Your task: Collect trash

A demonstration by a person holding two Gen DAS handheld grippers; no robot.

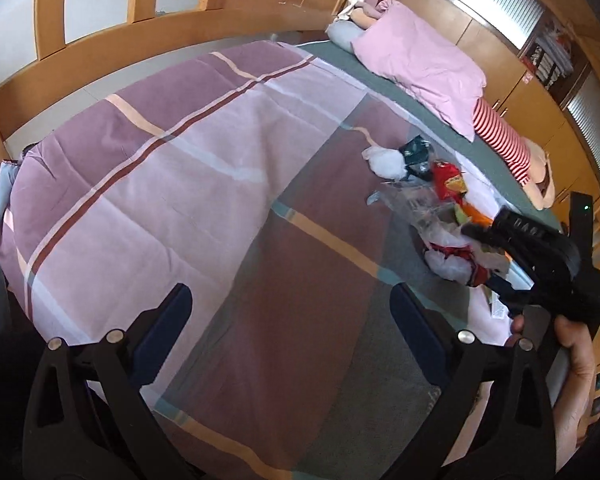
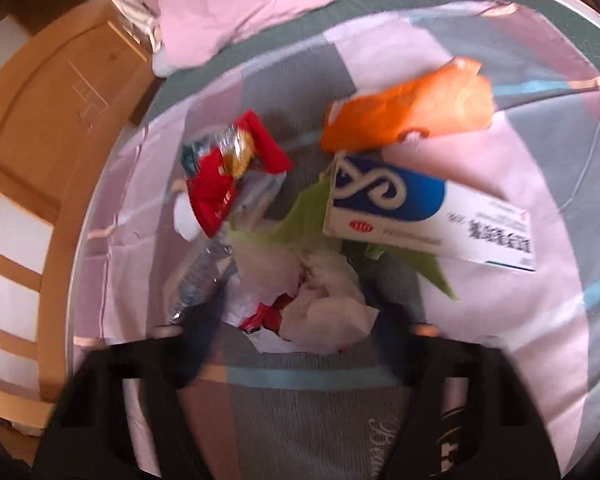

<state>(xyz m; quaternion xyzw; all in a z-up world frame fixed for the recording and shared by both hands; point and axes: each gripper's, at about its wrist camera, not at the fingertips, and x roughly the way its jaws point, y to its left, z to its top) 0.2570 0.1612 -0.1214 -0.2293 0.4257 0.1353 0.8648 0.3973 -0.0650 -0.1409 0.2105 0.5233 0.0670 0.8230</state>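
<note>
A pile of trash lies on the checked bedspread (image 1: 180, 168). In the right wrist view it holds a red snack wrapper (image 2: 228, 176), an orange bag (image 2: 408, 108), a blue and white carton (image 2: 420, 216), green paper (image 2: 312, 216), a clear plastic bottle (image 2: 198, 280) and a crumpled white bag (image 2: 320, 300). My right gripper (image 2: 300, 328) is open, its fingers on either side of the white bag. It shows in the left wrist view (image 1: 476, 236) over the pile (image 1: 440, 208). My left gripper (image 1: 290, 312) is open and empty over bare bedspread, left of the pile.
A pink pillow (image 1: 416, 60) and a striped soft toy (image 1: 500, 140) lie along the bed's far side. A white wad (image 1: 388, 162) and a dark wrapper (image 1: 416, 152) lie beyond the pile. Wooden cabinets (image 1: 100, 40) surround the bed.
</note>
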